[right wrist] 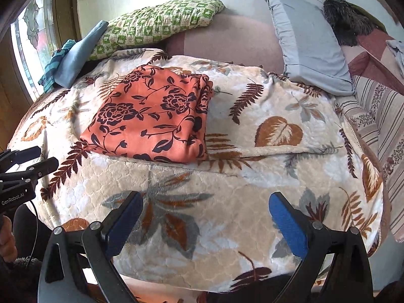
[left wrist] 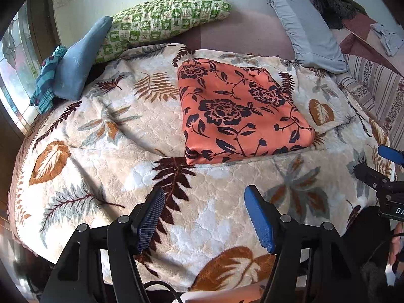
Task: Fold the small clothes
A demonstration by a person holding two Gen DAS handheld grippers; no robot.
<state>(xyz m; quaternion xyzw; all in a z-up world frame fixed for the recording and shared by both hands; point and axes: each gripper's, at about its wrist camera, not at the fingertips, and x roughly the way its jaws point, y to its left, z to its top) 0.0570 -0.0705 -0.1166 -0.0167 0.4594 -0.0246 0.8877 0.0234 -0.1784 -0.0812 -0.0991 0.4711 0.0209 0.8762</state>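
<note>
Nearest the lens, the left gripper (left wrist: 204,217) hung over the cream fleece blanket printed with brown and grey leaves (left wrist: 101,131), its blue-padded fingers (left wrist: 260,219) spread apart with nothing between them; the right gripper (right wrist: 205,222) was likewise released and empty above the same blanket. Both tools pointed steeply down and sat well short of the cloth, which read as a stand-off after finished work and not an approach. The salmon-orange garment with a dark floral print (left wrist: 237,111) lay folded into a neat, thick rectangle in the middle of the blanket, apart from both grippers, edges stacked, so the fold looked complete. Behind it a green-and-white checked pillow (left wrist: 166,17) and a pale blue-grey pillow (left wrist: 305,27) leaned against the wall, clear of the working space, with a blue folded cloth (left wrist: 78,60) beside the window
</note>
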